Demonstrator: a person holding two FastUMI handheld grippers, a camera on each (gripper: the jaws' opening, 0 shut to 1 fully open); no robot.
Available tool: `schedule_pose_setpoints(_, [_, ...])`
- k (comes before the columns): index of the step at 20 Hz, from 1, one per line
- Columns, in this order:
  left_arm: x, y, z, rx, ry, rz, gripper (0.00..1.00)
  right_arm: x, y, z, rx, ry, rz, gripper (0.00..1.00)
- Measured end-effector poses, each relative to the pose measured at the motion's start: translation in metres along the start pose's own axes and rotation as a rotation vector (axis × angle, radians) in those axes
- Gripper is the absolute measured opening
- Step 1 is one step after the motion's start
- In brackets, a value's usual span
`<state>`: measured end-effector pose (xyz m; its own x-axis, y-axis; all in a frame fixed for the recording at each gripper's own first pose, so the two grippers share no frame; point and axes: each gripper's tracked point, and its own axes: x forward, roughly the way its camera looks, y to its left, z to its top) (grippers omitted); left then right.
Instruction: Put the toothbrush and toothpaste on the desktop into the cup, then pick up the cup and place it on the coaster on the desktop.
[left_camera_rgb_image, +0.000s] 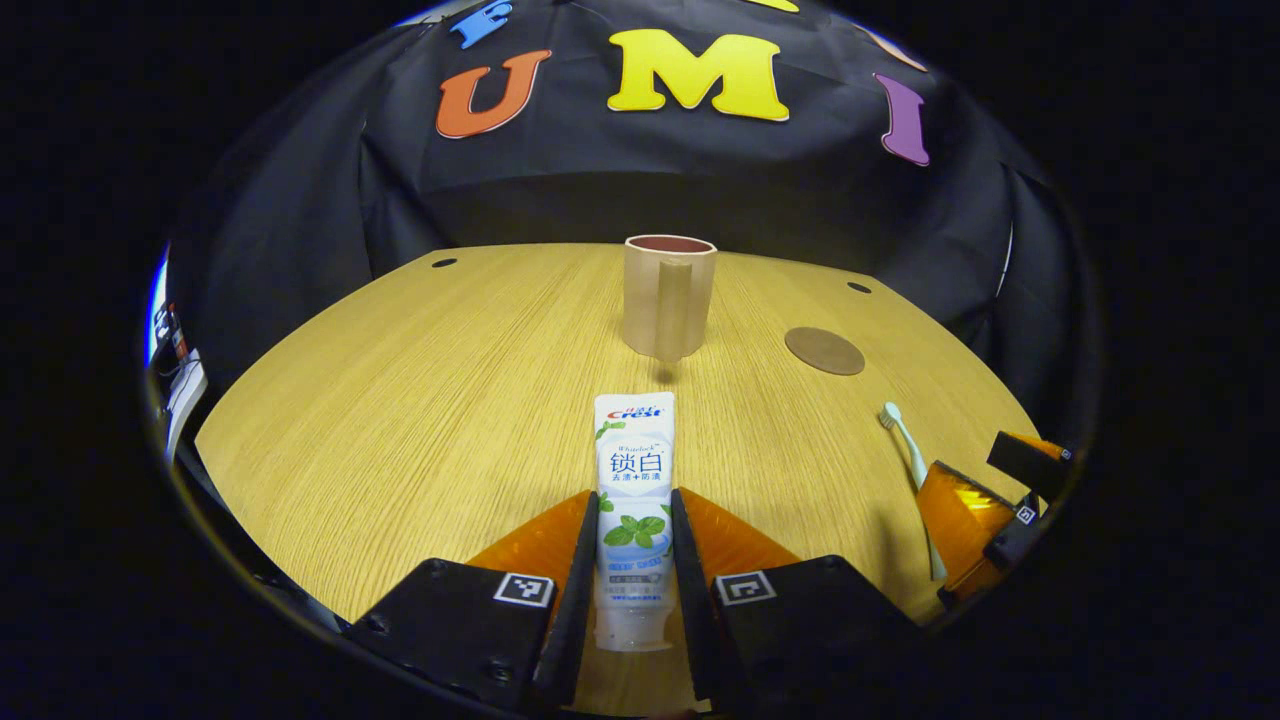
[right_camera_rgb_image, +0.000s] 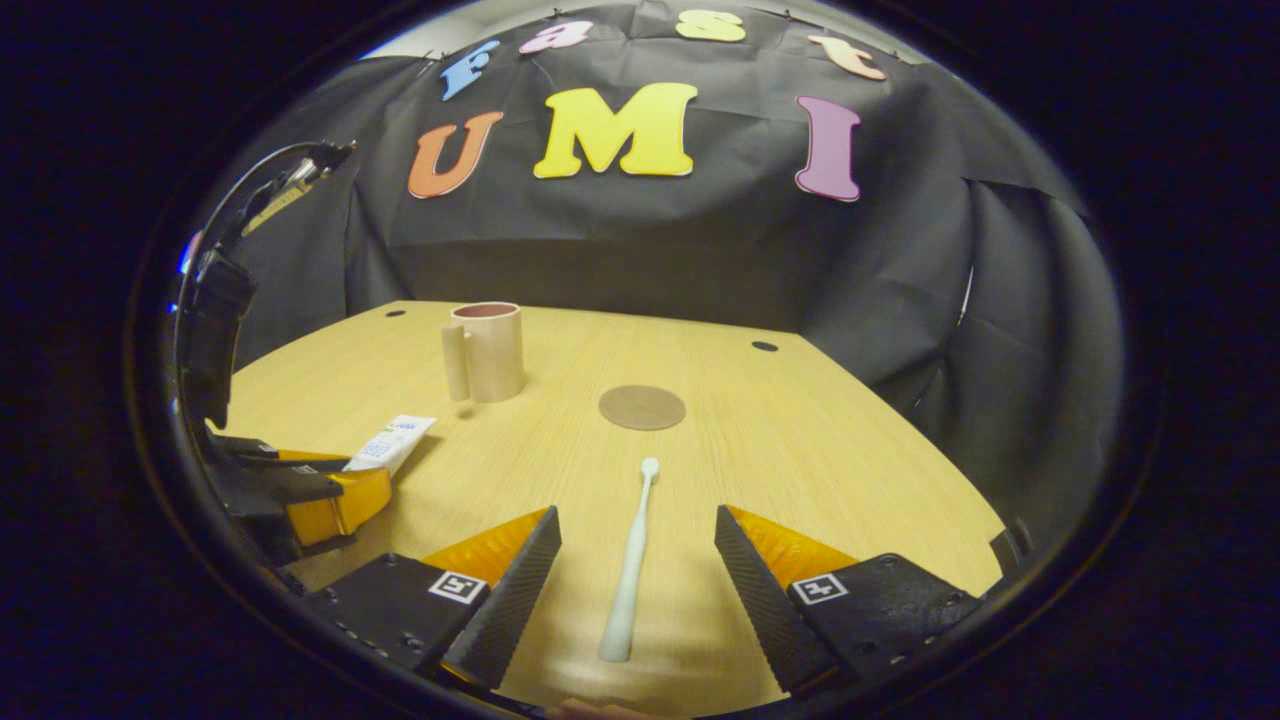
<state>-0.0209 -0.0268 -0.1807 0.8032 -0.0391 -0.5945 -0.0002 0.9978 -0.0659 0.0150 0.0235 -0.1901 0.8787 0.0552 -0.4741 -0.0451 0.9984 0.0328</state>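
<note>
Both grippers straddle their targets: left gripper (left_camera_rgb_image: 632, 560) pinches the toothpaste (left_camera_rgb_image: 633, 500) lengthwise; right gripper (right_camera_rgb_image: 637, 560) gapes around the toothbrush (right_camera_rgb_image: 631, 560).

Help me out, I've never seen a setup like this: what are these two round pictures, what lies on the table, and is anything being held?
Each picture comes from a camera riding on a hand-held two-finger gripper, looking along its fingers. In the left gripper view, the left gripper has closed on the toothpaste. In the right gripper view, the right gripper is open, with the toothbrush lying on the wooden desktop between its fingers, not gripped. Farther back stand the cup, empty as far as visible, and the round coaster.
</note>
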Motion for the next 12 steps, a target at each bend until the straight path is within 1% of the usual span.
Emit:
schedule_pose_setpoints(3, [0.000, 0.011, 0.013, -0.011, -0.027, 0.005, 0.45, 0.006, 0.001, -0.014, 0.008, 0.072, -0.004, 0.95])
schedule_pose_setpoints(4, [-0.001, 0.012, 0.020, -0.015, -0.051, 0.000, 0.45, 0.006, 0.001, -0.015, 0.022, 0.081, 0.001, 0.96])
schedule_pose_setpoints(6, [-0.007, 0.011, 0.027, -0.011, -0.085, -0.002, 0.45, 0.007, 0.002, -0.015, 0.056, 0.096, 0.009, 0.94])
schedule_pose_setpoints(7, [-0.008, 0.010, 0.029, -0.012, -0.096, -0.006, 0.45, 0.008, 0.002, -0.016, 0.073, 0.110, 0.012, 0.94])
schedule_pose_setpoints(8, [-0.010, 0.008, 0.031, -0.016, -0.106, -0.009, 0.45, 0.009, 0.003, -0.017, 0.088, 0.123, 0.016, 0.96])
schedule_pose_setpoints(11, [-0.011, 0.009, 0.033, -0.017, -0.131, -0.015, 0.45, 0.010, -0.004, -0.022, 0.092, 0.168, 0.001, 0.90])
schedule_pose_setpoints(12, [-0.011, 0.010, 0.035, -0.014, -0.143, -0.012, 0.45, 0.015, -0.007, -0.023, 0.103, 0.175, 0.013, 0.83])
